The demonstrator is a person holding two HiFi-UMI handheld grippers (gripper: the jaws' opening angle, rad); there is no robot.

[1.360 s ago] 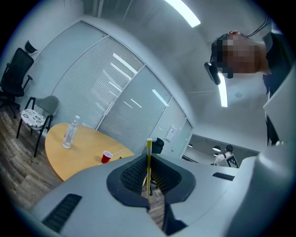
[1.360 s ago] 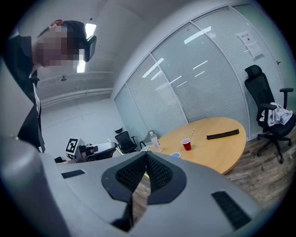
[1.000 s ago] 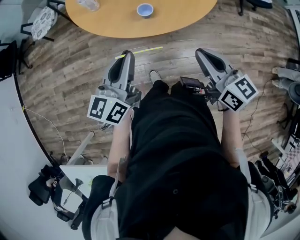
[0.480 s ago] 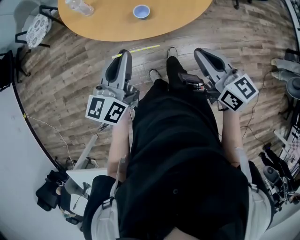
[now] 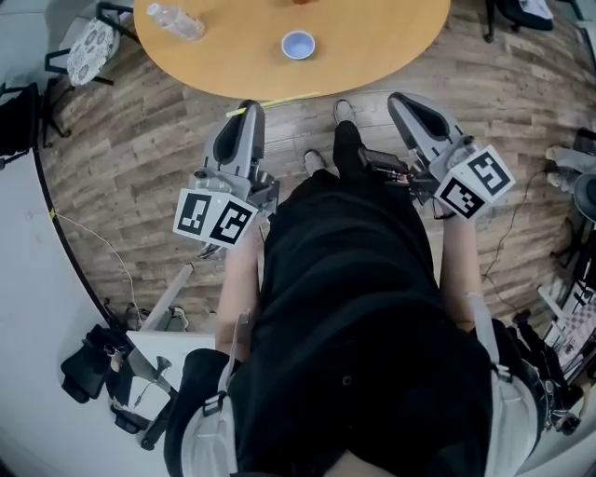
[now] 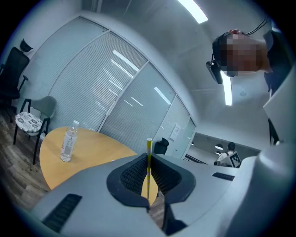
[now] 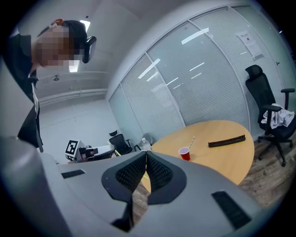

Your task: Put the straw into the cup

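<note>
The left tongs (image 5: pixel 248 110) (image 6: pixel 149 159) are closed almost fully, pinching a thin yellow straw (image 6: pixel 149 147) (image 5: pixel 284 98) between the ribbed pads near the tips. In the left gripper view the straw stands upright across the jaws, its top end above them. In the head view its longer part runs sideways from these tongs toward the right tongs (image 5: pixel 400 102) (image 7: pixel 146 155). The right tongs are level with the left, well apart from them, their jaws pressed together at the tips with nothing between them. The person's two shoes show on the plank floor between the pair.

Just ahead of both tongs is the near edge of a round wooden worktop (image 5: pixel 233 58). Beyond that edge, ahead and roughly midway between the two tongs, a small blue-rimmed cup (image 5: pixel 298 44) stands open side up. Farther off and to the left of the left tongs a clear water bottle (image 5: pixel 177 20) (image 6: pixel 68 142) is on the worktop; the left gripper view shows it upright. The right gripper view shows a red cup (image 7: pixel 184 153) ahead of the right tongs with a striped straw (image 7: pixel 191 141) already leaning in it. A long black bar (image 7: pixel 226 140) lies farther right. Past the worktop stand a padded chair (image 5: pixel 88 39) on the left and a black office chair (image 7: pixel 268 111) on the right.
</note>
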